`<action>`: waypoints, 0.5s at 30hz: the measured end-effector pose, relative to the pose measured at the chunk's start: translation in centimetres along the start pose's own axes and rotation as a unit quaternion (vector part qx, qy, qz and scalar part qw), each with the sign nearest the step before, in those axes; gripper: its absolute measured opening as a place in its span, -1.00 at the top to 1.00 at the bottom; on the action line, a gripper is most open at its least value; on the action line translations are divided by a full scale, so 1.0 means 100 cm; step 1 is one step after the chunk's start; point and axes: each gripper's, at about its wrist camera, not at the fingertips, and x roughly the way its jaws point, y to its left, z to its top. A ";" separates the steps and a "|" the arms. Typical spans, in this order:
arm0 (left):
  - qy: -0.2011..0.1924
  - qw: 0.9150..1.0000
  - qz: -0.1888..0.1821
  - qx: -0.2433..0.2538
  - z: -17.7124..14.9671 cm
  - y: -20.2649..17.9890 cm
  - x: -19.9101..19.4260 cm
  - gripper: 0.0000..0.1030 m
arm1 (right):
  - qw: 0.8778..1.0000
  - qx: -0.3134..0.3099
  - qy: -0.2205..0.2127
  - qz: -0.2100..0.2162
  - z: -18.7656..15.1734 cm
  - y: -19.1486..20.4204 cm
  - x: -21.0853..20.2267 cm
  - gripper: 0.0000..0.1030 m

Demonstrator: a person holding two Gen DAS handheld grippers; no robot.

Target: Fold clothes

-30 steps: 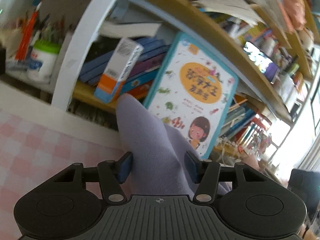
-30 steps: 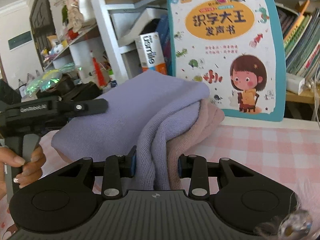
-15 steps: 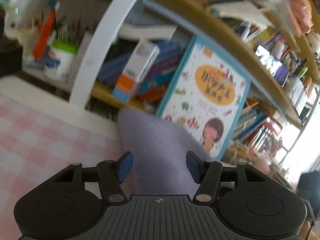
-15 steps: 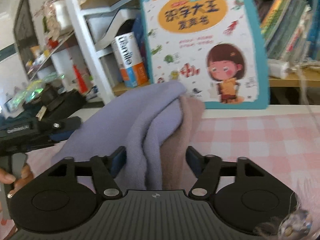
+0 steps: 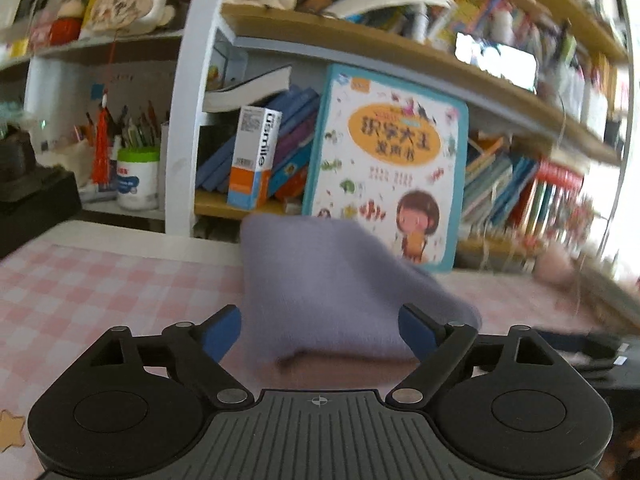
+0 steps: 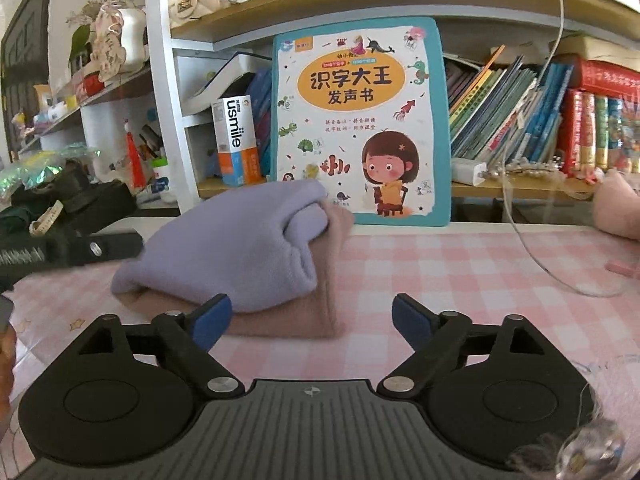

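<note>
A folded lilac garment [image 6: 236, 248] lies on top of a folded dusty-pink garment [image 6: 304, 320] on the pink checked tablecloth [image 6: 460, 280]. My right gripper [image 6: 306, 322] is open and empty, just in front of the pile's right corner. My left gripper [image 5: 320, 332] is open, with the lilac garment [image 5: 332, 292] lying between its blue fingertips [image 5: 220, 334] and the pink layer [image 5: 340, 368] under it. The left gripper's black body [image 6: 48, 254] shows at the left of the right wrist view.
A large teal-edged children's book [image 6: 360, 120] leans on the bookshelf [image 6: 400, 12] right behind the pile. A white and orange box [image 6: 236, 140], books and a pen pot [image 5: 138, 178] fill the shelves. A thin clear cable [image 6: 532, 240] loops at the right.
Both grippers have opened and let go of the lilac and pink clothes. The pile has gone down from the air onto the tablecloth, and both grippers have drawn back a little.
</note>
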 end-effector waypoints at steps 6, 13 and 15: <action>-0.006 0.999 0.025 0.033 -0.015 -0.014 -0.013 -0.85 | 1.000 -0.021 0.009 -0.016 -0.006 0.012 -0.013 -0.89; -0.009 0.999 0.041 0.004 -0.024 -0.005 -0.024 -0.87 | 0.998 -0.046 0.017 -0.031 -0.015 0.023 -0.026 -0.97; -0.011 0.999 0.041 -0.005 -0.024 -0.001 -0.026 -0.88 | 0.997 -0.058 0.013 -0.039 -0.016 0.027 -0.027 -0.99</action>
